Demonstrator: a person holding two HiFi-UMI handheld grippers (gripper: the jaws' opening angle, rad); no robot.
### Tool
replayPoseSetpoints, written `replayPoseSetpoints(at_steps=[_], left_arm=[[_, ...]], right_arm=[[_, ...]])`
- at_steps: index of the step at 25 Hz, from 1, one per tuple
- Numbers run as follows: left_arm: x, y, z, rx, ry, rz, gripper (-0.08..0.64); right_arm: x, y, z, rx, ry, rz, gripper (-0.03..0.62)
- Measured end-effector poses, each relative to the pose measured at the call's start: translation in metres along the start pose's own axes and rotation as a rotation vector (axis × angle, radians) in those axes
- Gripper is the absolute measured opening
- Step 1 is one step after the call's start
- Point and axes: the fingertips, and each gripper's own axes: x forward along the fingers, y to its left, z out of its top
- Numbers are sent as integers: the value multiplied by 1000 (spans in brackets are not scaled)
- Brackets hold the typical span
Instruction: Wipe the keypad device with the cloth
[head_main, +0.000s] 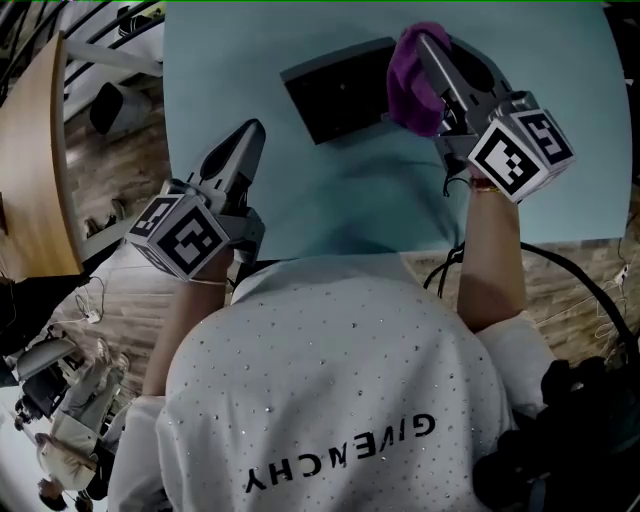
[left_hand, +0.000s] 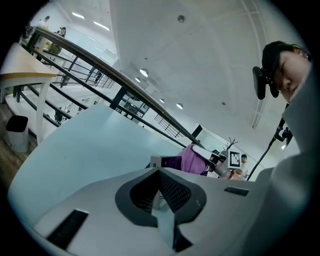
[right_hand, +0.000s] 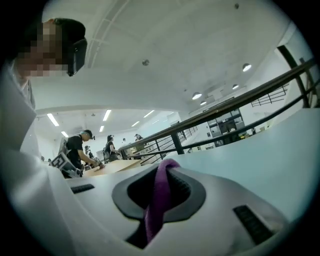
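Observation:
The black keypad device (head_main: 335, 88) lies flat on the pale blue table (head_main: 560, 130), toward its far side. A purple cloth (head_main: 413, 82) is bunched at the device's right edge, with my right gripper (head_main: 428, 42) shut on it. In the right gripper view the cloth (right_hand: 159, 197) runs as a purple strip between the closed jaws. My left gripper (head_main: 254, 130) hovers over the table to the left of the device, apart from it, jaws shut and empty. The left gripper view shows the device (left_hand: 163, 161) and the cloth (left_hand: 190, 158) ahead of its jaws.
A wooden table (head_main: 30, 170) stands at the far left beyond the blue table's edge. Cables (head_main: 590, 290) and dark gear (head_main: 565, 430) lie on the wood floor at the right. Railings and other people show in the distance.

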Motion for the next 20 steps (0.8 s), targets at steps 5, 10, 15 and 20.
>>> replayPoseSetpoints(at_steps=[5, 10, 15, 20], left_arm=[[-16, 4, 4, -8, -40, 23, 0], [-23, 8, 3, -17, -64, 36, 0], [-26, 17, 2, -40, -89, 25, 0], [-40, 19, 2, 43, -86, 32, 0]], right_arm=[[16, -11, -29, 62, 38, -65, 15], [11, -22, -41, 181, -4, -77, 17], [6, -43, -69, 265, 67, -188, 15], [-12, -44, -95, 317, 112, -242, 15]])
